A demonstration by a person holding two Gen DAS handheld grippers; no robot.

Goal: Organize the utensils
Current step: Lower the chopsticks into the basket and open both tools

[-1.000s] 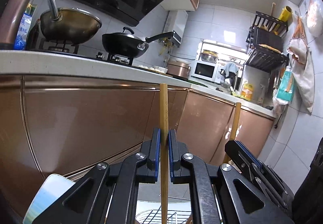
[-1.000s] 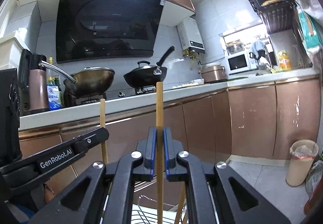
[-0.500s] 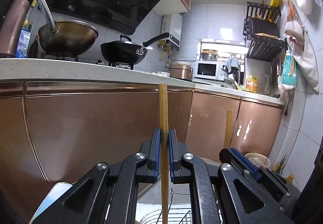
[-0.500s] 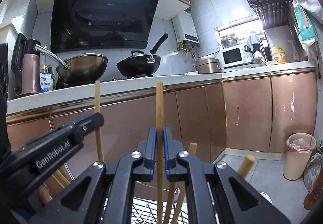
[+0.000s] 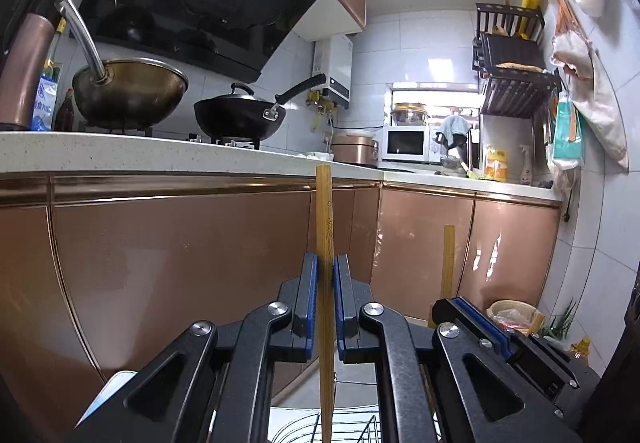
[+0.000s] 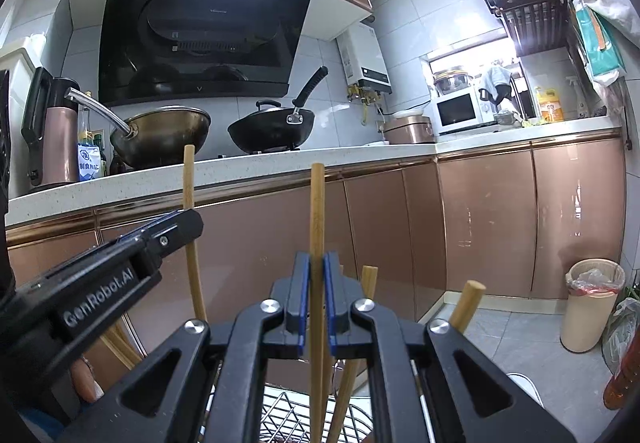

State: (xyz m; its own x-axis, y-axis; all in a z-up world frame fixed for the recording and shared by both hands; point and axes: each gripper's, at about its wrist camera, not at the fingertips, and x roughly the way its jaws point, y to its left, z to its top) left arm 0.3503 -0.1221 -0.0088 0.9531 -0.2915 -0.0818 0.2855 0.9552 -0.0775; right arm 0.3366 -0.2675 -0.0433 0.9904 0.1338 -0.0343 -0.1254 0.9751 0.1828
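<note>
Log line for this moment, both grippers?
left gripper: shut on chopstick, upright | right gripper: shut on second chopstick, upright | wire rack: below

We list two matching handheld grippers. Left gripper [image 5: 325, 307]: matte black angular linkage arms with triangular cut-outs, round silver pivot screws, blue pads lining the inner faces of both fingers. Right gripper [image 6: 316, 299]: same black frame, silver screws, blue pads. The left unit's side carries white "GenRobot.AI" lettering in the right wrist view
</note>
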